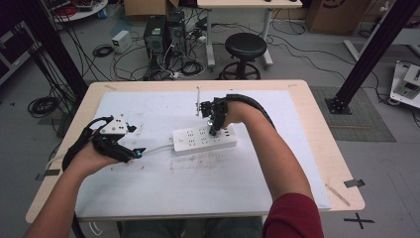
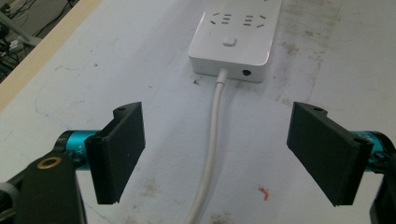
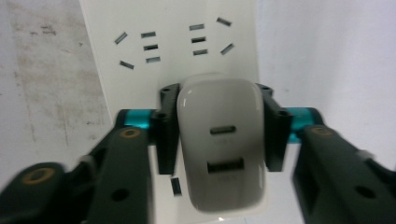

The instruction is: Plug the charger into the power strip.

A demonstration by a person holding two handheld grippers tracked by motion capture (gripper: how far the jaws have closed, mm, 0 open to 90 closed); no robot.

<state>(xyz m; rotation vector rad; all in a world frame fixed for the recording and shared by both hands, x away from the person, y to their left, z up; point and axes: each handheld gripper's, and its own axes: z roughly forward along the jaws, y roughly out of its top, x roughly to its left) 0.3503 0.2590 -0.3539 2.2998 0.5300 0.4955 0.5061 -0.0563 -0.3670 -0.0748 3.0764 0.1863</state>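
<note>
Currently right gripper [image 3: 219,135] clamps a white charger [image 3: 222,144] over the power strip [image 1: 204,139] (sockets up); left gripper [image 2: 217,154], jaws apart, straddles its cord [image 2: 212,140].

The table [image 1: 317,148] is being looked down on from above the person's side, facing forward; the power strip [image 2: 231,39] is being viewed low and near along the left gripper's jaws; the same strip is being seen closest from the right gripper view.
</note>
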